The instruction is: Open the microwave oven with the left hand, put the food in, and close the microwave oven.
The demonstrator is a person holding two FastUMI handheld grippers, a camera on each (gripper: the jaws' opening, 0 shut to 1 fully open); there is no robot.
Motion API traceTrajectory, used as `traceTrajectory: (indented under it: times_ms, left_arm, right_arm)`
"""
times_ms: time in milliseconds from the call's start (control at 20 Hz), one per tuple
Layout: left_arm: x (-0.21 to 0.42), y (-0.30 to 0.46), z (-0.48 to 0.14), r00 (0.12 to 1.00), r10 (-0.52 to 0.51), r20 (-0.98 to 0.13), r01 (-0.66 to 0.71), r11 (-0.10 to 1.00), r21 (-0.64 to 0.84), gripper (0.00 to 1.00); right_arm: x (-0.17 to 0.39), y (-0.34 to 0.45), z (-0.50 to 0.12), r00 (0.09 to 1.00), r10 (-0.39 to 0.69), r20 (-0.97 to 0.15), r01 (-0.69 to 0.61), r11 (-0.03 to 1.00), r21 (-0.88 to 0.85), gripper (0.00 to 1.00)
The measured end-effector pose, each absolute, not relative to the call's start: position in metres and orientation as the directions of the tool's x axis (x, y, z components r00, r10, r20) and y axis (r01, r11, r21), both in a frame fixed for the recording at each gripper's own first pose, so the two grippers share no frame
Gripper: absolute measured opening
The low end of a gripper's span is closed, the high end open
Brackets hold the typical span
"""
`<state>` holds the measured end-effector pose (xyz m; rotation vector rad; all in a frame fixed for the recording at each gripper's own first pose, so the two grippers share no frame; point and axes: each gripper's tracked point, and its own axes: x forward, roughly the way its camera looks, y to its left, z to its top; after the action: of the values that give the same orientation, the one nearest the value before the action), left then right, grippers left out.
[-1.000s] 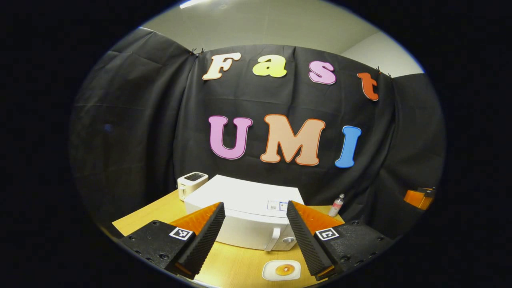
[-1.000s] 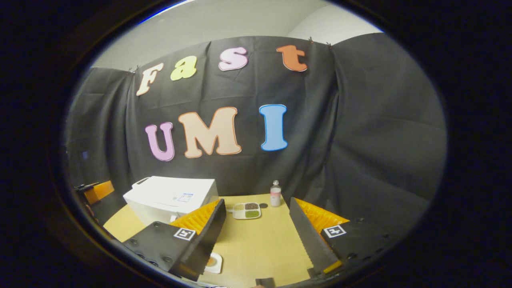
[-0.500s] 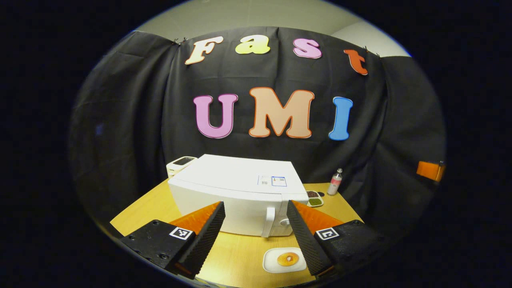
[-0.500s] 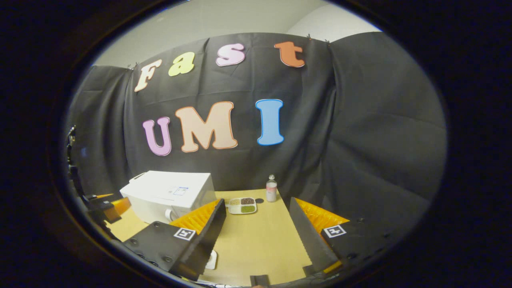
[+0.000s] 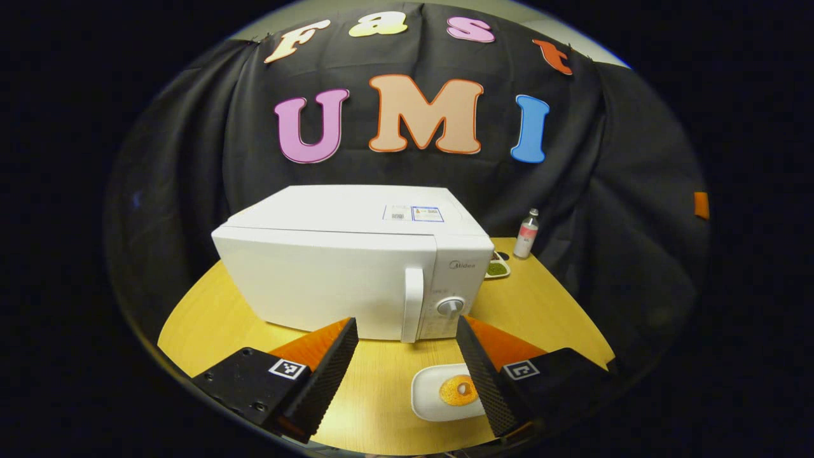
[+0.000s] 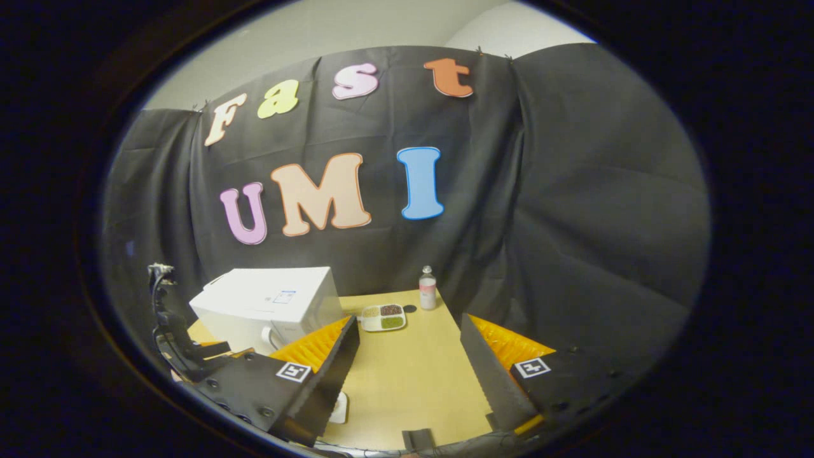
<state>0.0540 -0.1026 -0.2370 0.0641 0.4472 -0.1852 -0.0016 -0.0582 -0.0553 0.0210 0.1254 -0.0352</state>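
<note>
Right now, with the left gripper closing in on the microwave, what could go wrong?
The left gripper is open, short of the door handle; the dial sits right beside it, so a drift could catch that instead. The plate with food lies on the table just before the microwave; the swinging door might sweep it.

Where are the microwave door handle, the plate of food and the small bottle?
door handle (image 5: 412,304), left gripper view, mid-bar.
plate of food (image 5: 427,399), left gripper view, plate's bare left part.
small bottle (image 6: 427,294), right gripper view, body.

Staged recording booth, not a home kitchen: black cloth wall (image 5: 210,146) drapes behind a wooden desk (image 5: 540,305); at 12 o'clock, microwave oven (image 5: 343,267); plain office ceiling (image 6: 331,32) above.
</note>
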Motion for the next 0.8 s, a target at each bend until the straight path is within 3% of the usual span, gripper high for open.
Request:
traceTrajectory:
  times_ms: [300, 350, 800]
  left_arm:
    - [0.085, -0.104, -0.291, 0.837, -0.168, -0.521, 0.184, 0.983, -0.021, 0.97]
    - [0.087, -0.104, -0.299, 0.826, -0.166, -0.538, 0.176, 0.984, -0.033, 0.97]
    - [0.122, -0.109, -0.337, 0.784, -0.159, -0.600, 0.126, 0.987, -0.098, 0.95]
  right_arm:
    - [-0.007, -0.085, -0.071, 0.979, -0.120, -0.165, 0.130, 0.990, 0.049, 0.92]
    - [-0.008, -0.090, -0.072, 0.976, -0.136, -0.170, 0.146, 0.988, 0.047, 1.00]
    - [-0.012, -0.104, -0.085, 0.960, -0.193, -0.202, 0.207, 0.977, 0.049, 0.99]
